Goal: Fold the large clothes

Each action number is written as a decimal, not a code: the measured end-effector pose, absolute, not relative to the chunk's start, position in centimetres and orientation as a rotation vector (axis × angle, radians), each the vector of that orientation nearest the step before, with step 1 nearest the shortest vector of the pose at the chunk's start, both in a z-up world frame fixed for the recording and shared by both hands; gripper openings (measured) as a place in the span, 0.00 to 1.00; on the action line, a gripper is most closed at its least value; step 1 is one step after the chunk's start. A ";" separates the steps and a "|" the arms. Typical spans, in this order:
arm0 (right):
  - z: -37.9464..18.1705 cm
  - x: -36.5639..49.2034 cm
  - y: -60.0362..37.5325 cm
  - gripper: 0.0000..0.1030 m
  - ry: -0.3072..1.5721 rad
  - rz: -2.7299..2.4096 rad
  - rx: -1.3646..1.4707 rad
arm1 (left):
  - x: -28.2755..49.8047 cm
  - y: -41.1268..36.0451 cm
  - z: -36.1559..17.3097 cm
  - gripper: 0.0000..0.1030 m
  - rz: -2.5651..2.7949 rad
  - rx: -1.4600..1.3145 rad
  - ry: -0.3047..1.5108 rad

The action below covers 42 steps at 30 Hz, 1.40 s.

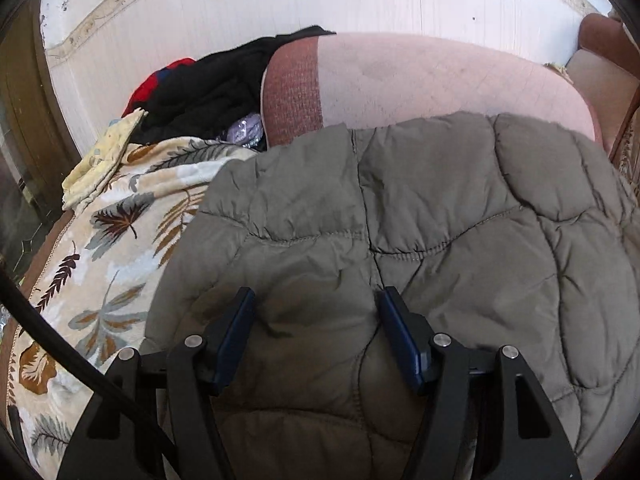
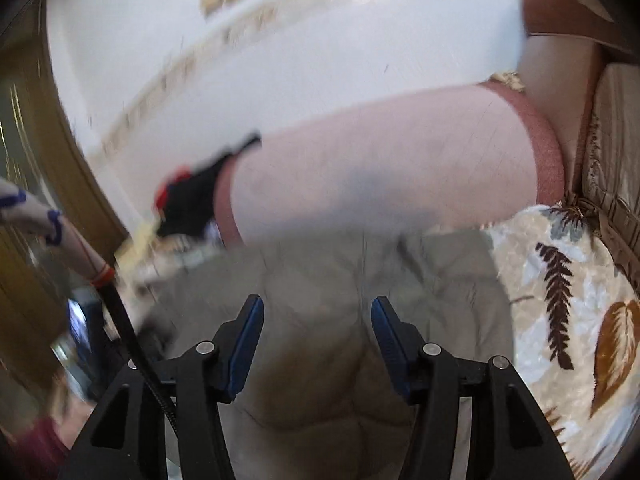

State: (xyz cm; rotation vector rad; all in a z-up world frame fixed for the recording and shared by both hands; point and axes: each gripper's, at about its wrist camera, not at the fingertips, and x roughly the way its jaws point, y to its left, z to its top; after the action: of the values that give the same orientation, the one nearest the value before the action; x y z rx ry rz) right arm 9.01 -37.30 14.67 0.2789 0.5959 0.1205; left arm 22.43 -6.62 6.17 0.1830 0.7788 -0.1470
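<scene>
A leaf-patterned blanket [image 1: 100, 240] is spread over the sofa, to the left of the left gripper [image 1: 316, 300] and to the right of the right gripper [image 2: 317, 308]. A grey-green quilted jacket [image 1: 440, 220] is laid on it, directly beneath and ahead of both grippers. Dark clothes [image 1: 208, 92] are piled ahead and to the left. Both grippers are held spread, nothing pinched

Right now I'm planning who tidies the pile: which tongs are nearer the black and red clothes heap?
Left. The left tongs hover over the quilted grey-green jacket, heap just beyond; the right tongs sit farther away.
</scene>
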 end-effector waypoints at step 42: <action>4.1 4.4 -25.6 0.52 0.744 -0.036 0.117 | 12.0 -4.0 3.3 0.68 -0.071 0.105 0.741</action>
State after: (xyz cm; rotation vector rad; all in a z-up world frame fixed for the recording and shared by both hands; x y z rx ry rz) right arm 4.44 -25.62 4.11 0.1166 0.7440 -0.0364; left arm 11.97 -3.98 3.34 0.1050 0.7408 -0.0709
